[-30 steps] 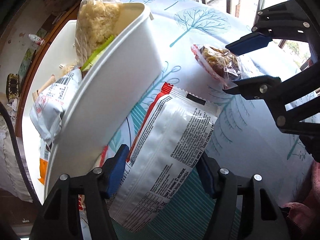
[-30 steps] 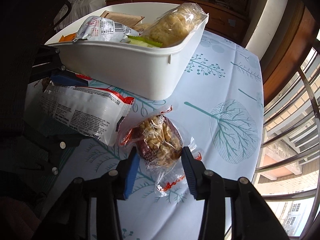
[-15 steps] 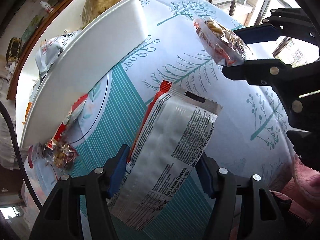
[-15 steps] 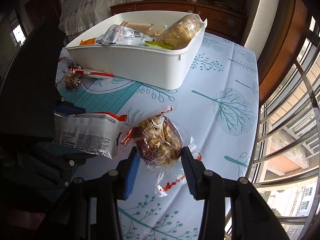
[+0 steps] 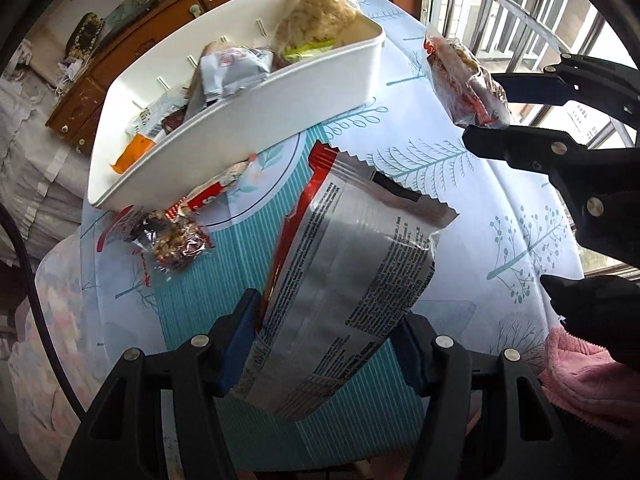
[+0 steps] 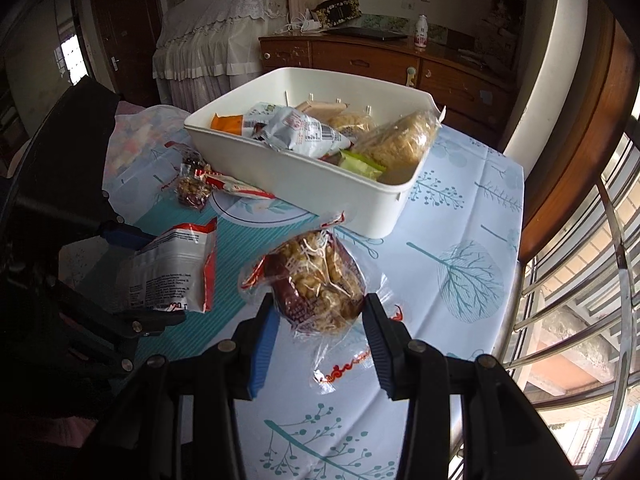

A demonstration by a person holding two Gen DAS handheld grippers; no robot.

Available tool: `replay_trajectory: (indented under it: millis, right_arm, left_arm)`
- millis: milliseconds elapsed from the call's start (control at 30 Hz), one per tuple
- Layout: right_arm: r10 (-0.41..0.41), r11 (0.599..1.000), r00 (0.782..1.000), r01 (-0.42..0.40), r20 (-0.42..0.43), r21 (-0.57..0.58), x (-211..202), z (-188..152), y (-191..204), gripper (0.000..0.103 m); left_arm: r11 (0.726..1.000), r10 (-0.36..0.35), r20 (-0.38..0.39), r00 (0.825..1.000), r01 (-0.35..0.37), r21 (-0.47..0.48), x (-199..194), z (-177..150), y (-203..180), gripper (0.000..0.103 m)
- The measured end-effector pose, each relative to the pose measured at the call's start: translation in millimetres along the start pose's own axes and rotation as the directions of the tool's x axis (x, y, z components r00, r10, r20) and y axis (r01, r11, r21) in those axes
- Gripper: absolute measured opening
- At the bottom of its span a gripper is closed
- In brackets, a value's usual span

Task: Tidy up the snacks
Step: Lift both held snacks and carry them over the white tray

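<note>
My left gripper point(image 5: 332, 328) is shut on a silver and red snack packet point(image 5: 352, 272), held above the table; it also shows in the right wrist view point(image 6: 172, 272). My right gripper point(image 6: 318, 320) is shut on a clear bag of nut brittle point(image 6: 320, 284), also lifted; it shows in the left wrist view point(image 5: 464, 80). A white bin point(image 6: 304, 184) holding several snacks stands beyond both, also in the left wrist view point(image 5: 256, 128).
A clear nut snack bag point(image 5: 172, 236) and a red and white wrapper point(image 5: 208, 196) lie on the tablecloth beside the bin's near wall. A wooden sideboard point(image 6: 384, 64) stands behind the table. Window bars point(image 6: 580, 300) are on the right.
Both grippers have risen higher above the table with their packets. The bin's contents have come into view from above.
</note>
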State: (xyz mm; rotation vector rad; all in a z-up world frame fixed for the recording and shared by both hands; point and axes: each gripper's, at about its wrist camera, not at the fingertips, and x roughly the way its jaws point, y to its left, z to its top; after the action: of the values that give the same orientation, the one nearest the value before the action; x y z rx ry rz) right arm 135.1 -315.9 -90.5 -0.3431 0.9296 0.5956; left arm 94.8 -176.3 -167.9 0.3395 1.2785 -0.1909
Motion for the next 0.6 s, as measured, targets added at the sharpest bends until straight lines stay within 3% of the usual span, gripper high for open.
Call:
replay_trajectory:
  millis: [600]
  right_arm:
    - [0.012,0.999,0.981,-0.004,0.192,-0.042,-20,89,17,0.043]
  left_arm:
    - [0.991,0.041,0.197,0.979,-0.014,-0.137,-98,51,75,0.061]
